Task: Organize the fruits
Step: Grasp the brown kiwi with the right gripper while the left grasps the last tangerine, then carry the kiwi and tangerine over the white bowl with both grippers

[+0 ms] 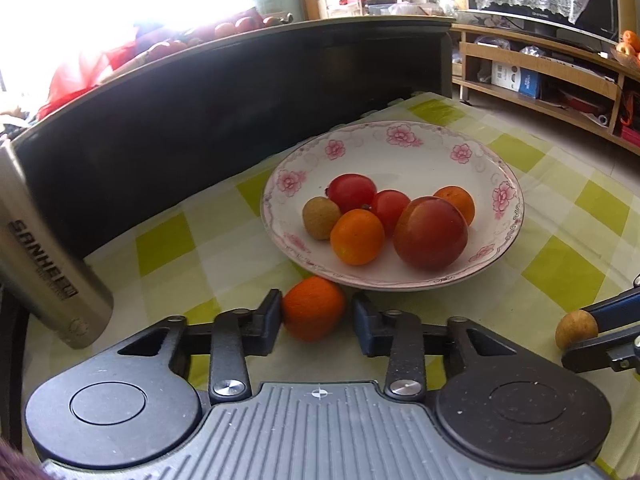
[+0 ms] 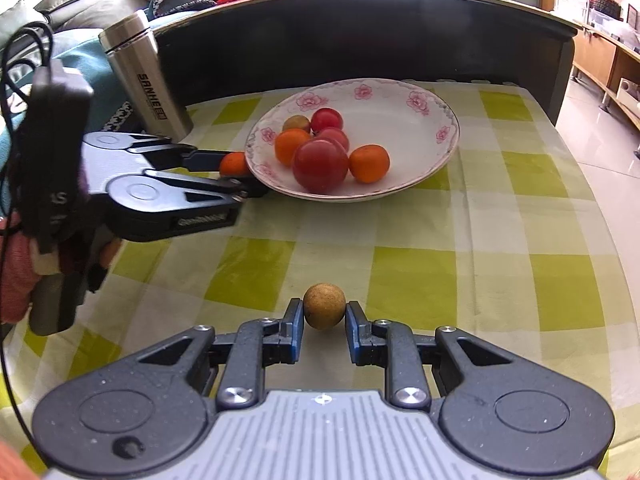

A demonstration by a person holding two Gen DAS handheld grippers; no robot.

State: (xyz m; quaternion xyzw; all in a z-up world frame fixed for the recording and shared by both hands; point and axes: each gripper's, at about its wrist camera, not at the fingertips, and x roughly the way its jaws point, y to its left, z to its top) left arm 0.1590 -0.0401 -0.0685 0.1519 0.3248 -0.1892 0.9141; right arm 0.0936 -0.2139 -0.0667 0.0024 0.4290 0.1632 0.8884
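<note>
L claw brackets small round orange fruit, jaws not quite shut, just below the white floral-rimmed plate. R claw likewise straddles brown round longan, farther off.

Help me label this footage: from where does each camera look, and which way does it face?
Left wrist: rides the left claw, facing the plate; its fingers bracket an orange.
Right wrist: rides the right claw, facing the plate across the checked cloth; its fingers flank a brown fruit.
Shared: plate, flask, each other's claw.
</note>
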